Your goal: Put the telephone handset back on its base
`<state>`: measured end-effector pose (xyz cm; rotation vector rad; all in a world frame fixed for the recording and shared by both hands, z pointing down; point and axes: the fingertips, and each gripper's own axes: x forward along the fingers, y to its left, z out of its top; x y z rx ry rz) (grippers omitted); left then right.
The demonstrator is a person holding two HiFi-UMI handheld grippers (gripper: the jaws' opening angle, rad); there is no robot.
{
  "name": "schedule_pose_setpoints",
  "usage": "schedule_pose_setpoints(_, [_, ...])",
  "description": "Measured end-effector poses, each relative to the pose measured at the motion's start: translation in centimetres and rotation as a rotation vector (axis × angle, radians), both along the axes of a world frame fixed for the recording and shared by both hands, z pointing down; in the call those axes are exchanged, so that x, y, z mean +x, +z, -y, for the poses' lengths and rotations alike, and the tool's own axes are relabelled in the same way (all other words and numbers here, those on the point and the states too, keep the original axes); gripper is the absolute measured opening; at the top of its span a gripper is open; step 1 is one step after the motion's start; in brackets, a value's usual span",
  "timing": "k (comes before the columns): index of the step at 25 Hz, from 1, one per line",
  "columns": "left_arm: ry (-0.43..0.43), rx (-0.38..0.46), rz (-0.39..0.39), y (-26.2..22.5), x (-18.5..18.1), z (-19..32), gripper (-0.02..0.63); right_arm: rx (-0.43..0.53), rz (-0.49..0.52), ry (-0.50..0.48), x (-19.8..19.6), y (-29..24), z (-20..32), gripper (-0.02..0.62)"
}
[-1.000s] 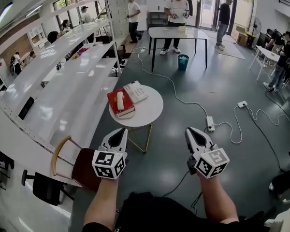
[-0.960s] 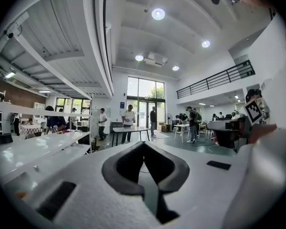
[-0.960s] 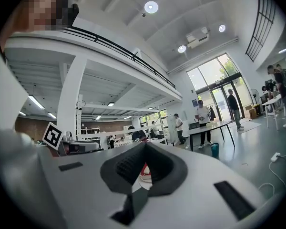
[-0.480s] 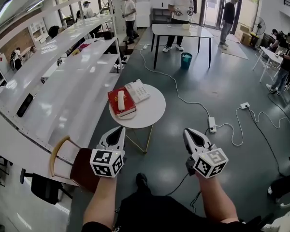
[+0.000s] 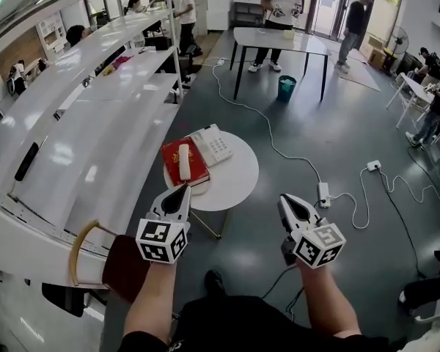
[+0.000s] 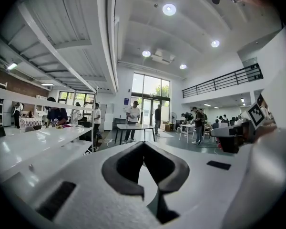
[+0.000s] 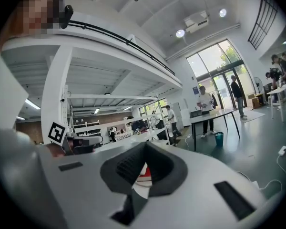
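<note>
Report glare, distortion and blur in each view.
Head view: fisheye curves the white shelves, which shine with glare; the handset is sharp. Left gripper view: black round vignette, ceiling lamps blown out. Right gripper view: same vignette, windows overexposed.

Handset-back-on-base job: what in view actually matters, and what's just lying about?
For the job:
- handset, lying on the red book
- telephone base, beside it on the round table
- left gripper and right gripper, both shut and empty

Lying about:
- teal bin
- power strip on the floor
- chair
</note>
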<state>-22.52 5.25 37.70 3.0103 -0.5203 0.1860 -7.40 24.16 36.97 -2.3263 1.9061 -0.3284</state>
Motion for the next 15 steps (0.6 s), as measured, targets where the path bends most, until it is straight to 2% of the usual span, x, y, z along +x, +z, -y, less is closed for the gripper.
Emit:
schedule_pose_setpoints(7, [0.003,-0.047,0.034,2.8,2.6,6.6,0.003,-0.071,0.032,-0.049,1.3,2.7,8.1,0.006])
schedule_pose_setpoints(15, [-0.012,-0.084,0.055,4.2,3.0,12.0,0.003,-0.121,0.052,-0.074,2.0,4.1,13.9,0.006])
